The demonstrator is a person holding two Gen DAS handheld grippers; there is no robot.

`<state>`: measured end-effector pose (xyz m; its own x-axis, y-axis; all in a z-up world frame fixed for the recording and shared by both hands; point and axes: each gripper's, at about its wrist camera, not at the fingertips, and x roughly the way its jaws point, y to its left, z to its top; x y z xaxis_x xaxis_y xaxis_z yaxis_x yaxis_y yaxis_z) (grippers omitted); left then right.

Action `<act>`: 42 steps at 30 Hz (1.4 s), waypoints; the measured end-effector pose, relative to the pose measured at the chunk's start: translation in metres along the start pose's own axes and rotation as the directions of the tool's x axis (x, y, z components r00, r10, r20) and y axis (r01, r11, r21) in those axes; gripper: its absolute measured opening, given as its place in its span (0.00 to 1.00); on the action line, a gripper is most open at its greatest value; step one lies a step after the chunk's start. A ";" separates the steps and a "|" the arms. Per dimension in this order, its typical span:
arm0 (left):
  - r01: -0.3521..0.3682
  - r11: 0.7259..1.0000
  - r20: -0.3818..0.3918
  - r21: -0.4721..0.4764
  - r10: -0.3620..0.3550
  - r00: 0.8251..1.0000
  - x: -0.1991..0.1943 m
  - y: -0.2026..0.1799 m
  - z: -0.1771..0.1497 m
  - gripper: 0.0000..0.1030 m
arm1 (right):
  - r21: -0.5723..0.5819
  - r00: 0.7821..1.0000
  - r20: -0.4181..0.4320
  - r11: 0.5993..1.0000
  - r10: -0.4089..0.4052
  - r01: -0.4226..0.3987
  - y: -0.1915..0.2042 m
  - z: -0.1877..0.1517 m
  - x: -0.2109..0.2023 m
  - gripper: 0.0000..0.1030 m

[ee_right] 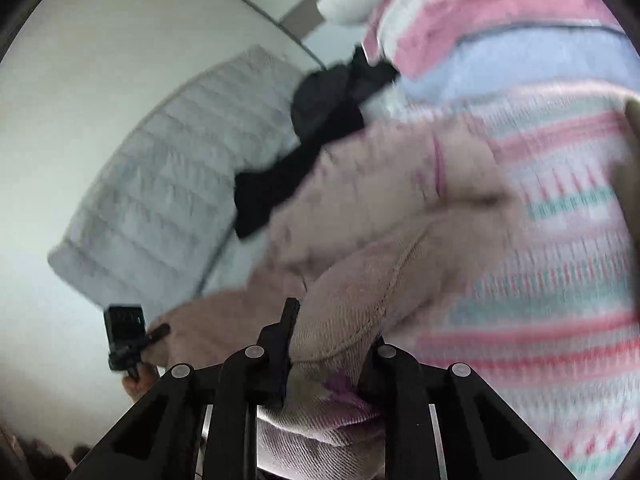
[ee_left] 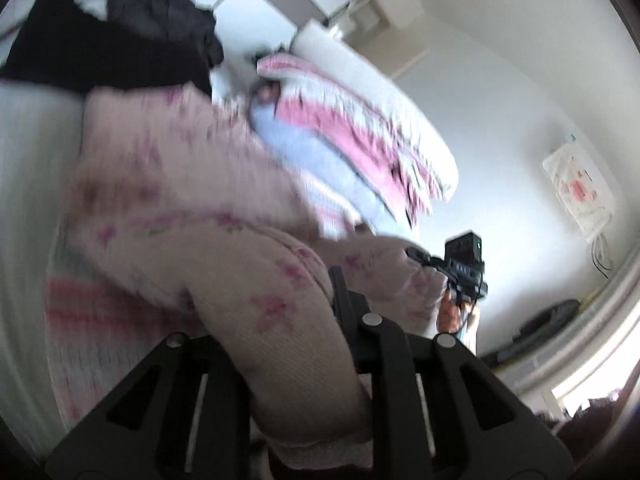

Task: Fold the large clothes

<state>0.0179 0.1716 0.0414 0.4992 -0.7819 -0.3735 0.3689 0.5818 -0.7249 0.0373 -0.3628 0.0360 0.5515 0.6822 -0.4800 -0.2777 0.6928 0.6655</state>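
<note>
Pretty clearly the lift-and-spread step: the person has one pale pink knit garment (ee_left: pixel 224 280) with little pink motifs held up off the bed between two grippers, one edge in each. Starting on the left, the left gripper (ee_left: pixel 304 364) has its jaws drawn in narrow, pinched on a thick bunch of that pink knit, which bulges up right between the black fingers in the left wrist view. Over to the right in that same view the right gripper (ee_left: pixel 460 276) shows up small, with a hand (ee_left: pixel 454 316) under it, and the garment stretches across to it. The right wrist view says the same thing: the right gripper is narrow too, clamped on a seamed edge of the pink knit (ee_right: pixel 360 320), and the left gripper (ee_right: pixel 128 336) sits off at the lower left holding the far end. So the garment hangs in the air between the two, above the striped blanket (ee_right: pixel 560 280) on the bed. Count-wise: two grippers, one pink garment in play, one black piece of clothing (ee_left: pixel 120 40) lying further back on the bed, one striped pink, blue and white blanket, one quilted grey cover (ee_right: pixel 168 184), and what looks like one white pillow (ee_left: pixel 340 48), though everything's motion-blurred so that one could be wrong. Next move probably calls for keeping both pinches firm, pulling the edge taut and level, then laying it flat on the bed so a fold line can be made.
</note>
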 end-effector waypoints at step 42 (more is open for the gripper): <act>-0.521 0.847 0.095 0.106 0.513 0.853 0.079 0.133 0.127 0.82 | 0.095 0.939 0.113 0.944 -0.324 0.315 -0.144 0.127 0.099 0.65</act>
<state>0.2060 0.2159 -0.0109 0.6892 -0.3475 -0.6358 0.1356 0.9239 -0.3579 0.2315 -0.4249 -0.0350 0.6967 0.3898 -0.6022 -0.0143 0.8469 0.5316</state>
